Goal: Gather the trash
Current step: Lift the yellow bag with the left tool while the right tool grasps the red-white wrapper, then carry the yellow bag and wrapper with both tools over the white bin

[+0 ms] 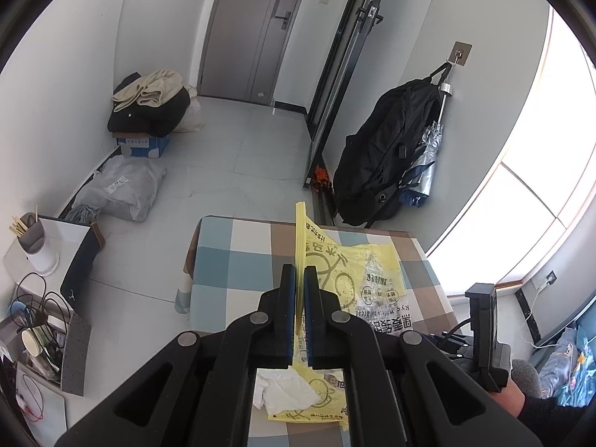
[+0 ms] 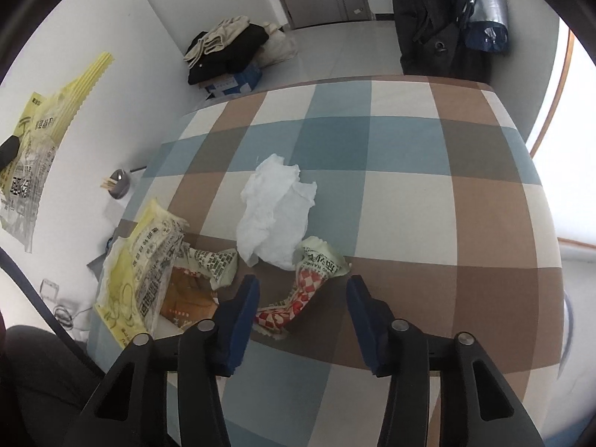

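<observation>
Behind left tongs [image 1: 300, 275], tissue [image 1: 283, 387] partly hidden.

Ahead of the fingers a checked tablecloth [image 1: 238, 257] in blue, brown and cream covers the table. Beyond its far edge lies a pale tiled floor [image 1: 257, 141], running up to a grey door [image 1: 257, 29] set in white walls. Left of the fingers, against the wall, a cardboard box [image 1: 143, 145] carries piled clothes [image 1: 149, 104], with a grey parcel bag [image 1: 119, 190] nearer. Right of the fingers a black backpack [image 1: 387, 149] and a folded umbrella [image 1: 428, 156] hang from a wall hook [image 1: 461, 54]. Further right a bright window [image 1: 540, 171] floods the room with daylight.
</observation>
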`<state>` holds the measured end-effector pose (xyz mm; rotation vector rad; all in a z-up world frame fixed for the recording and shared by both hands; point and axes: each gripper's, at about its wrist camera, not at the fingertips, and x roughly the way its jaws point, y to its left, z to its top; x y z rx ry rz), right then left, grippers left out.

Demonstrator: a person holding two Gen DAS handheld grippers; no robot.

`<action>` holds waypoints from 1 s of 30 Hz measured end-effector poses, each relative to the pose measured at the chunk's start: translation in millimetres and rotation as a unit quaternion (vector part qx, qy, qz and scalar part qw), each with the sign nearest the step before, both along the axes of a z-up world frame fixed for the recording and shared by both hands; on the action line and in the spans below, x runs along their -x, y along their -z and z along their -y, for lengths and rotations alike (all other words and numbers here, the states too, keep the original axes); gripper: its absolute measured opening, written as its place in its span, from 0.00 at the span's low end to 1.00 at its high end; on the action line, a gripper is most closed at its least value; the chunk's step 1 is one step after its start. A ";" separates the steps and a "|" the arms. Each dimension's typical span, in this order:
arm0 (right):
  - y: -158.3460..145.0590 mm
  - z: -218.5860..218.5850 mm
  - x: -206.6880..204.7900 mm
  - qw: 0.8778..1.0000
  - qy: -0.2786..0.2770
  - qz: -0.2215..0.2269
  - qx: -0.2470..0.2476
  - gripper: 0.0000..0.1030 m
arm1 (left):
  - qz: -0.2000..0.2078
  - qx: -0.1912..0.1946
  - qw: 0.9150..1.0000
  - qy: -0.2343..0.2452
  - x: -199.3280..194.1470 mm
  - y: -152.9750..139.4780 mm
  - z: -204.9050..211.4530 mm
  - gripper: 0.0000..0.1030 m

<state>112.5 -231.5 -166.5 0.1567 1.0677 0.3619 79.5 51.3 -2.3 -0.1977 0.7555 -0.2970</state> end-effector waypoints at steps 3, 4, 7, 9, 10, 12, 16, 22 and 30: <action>2.2 -1.0 -0.7 1.000 -0.005 -0.005 0.006 0.16 | -0.003 -0.004 1.000 -0.001 -0.8 1.1 2.4 0.01; 1.6 -0.2 -0.4 1.000 -0.004 -0.005 0.007 0.16 | -0.004 -0.006 1.000 -0.002 -0.5 1.0 4.0 0.01; 0.4 3.1 2.8 1.000 -0.003 -0.007 0.007 0.15 | -0.003 -0.015 1.000 -0.003 -0.7 1.0 9.4 0.01; -1.7 6.6 5.2 1.000 0.000 -0.009 0.005 0.14 | -0.002 -0.024 1.000 -0.002 -0.2 1.0 13.4 0.01; -3.9 10.3 7.6 1.000 0.003 -0.007 0.002 0.14 | 0.000 -0.031 1.000 -0.004 0.6 1.1 16.1 0.01; -8.3 16.0 10.0 1.000 0.009 -0.004 -0.008 0.13 | 0.001 -0.037 0.999 -0.001 1.8 1.6 20.1 0.01; -23.0 26.4 22.2 1.000 0.009 0.014 -0.017 0.11 | 0.003 -0.048 0.999 -0.005 4.9 2.5 27.2 0.01; -49.4 41.0 41.7 0.998 0.014 0.045 -0.048 0.09 | -0.002 -0.064 0.998 -0.004 6.6 5.3 41.6 0.01; -84.6 57.4 71.2 0.992 0.010 0.095 -0.080 0.09 | 0.019 -0.082 0.996 0.001 14.2 -9.1 65.6 0.01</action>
